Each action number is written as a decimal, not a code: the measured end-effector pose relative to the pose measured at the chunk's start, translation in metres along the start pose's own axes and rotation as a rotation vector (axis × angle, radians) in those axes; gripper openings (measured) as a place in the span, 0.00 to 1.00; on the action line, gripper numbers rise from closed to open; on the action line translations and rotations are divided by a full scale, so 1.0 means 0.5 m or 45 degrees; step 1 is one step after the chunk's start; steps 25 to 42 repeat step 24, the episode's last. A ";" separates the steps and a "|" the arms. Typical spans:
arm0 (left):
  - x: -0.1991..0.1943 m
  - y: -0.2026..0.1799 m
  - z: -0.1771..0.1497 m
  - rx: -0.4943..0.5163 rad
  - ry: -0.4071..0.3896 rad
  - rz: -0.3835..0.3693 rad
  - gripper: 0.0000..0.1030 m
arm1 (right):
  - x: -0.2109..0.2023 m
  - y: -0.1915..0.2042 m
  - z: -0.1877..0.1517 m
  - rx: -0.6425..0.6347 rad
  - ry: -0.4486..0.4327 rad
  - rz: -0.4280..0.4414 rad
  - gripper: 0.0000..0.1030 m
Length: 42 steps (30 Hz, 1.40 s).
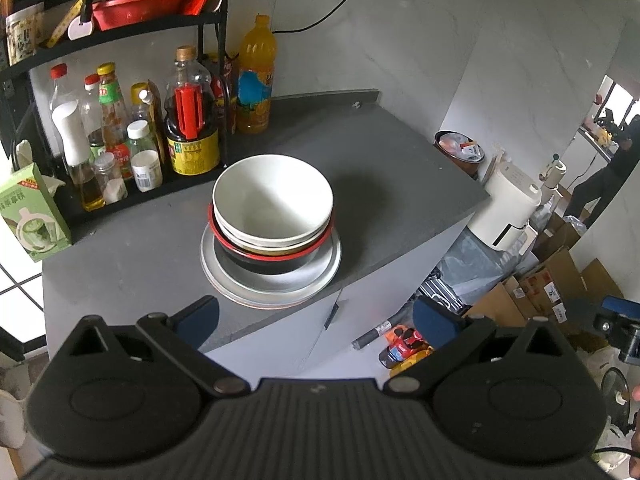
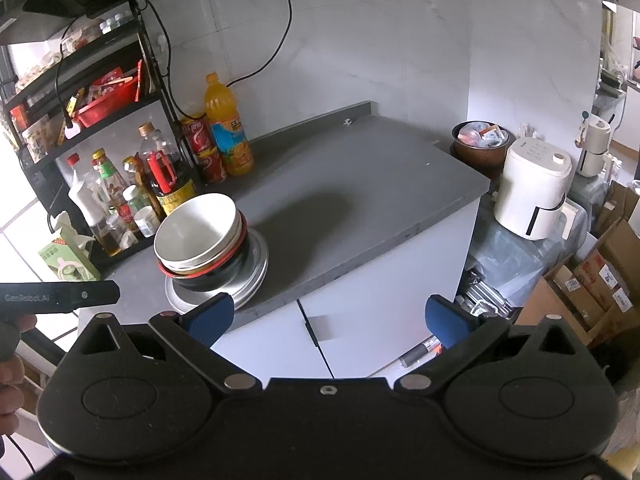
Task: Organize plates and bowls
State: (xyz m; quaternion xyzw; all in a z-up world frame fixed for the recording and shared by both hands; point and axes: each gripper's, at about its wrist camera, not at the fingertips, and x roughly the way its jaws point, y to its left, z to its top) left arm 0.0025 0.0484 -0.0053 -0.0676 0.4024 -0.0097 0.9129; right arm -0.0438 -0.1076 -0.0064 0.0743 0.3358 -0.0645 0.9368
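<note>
A white bowl (image 1: 273,198) tops a nested stack: under it a gold-rimmed bowl, then a black bowl with a red rim (image 1: 272,258), all resting on grey plates (image 1: 320,276) near the front edge of the dark grey counter (image 1: 372,168). The same stack shows in the right wrist view, white bowl (image 2: 196,232) over the plates (image 2: 256,276). My left gripper (image 1: 316,320) hovers open just in front of and above the stack, holding nothing. My right gripper (image 2: 328,318) is also open and empty, back from the counter edge, with the stack ahead to its left.
A black rack (image 1: 132,40) with sauce bottles (image 1: 192,120) stands at the counter's left. An orange juice bottle (image 1: 256,76) and red cans (image 2: 204,148) sit by the wall. A green carton (image 1: 28,212) is at far left. A white appliance (image 2: 534,188) and cardboard boxes (image 2: 600,280) lie right of the counter.
</note>
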 end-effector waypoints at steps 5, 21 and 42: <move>-0.001 -0.006 0.003 0.012 0.000 0.003 0.99 | -0.002 -0.002 0.000 0.015 0.007 0.003 1.00; -0.001 -0.019 -0.003 0.013 0.027 0.006 0.99 | -0.011 -0.019 -0.007 0.022 0.015 -0.009 1.00; -0.008 -0.022 -0.003 0.005 0.040 0.012 0.99 | -0.015 -0.019 -0.005 0.026 0.029 0.001 1.00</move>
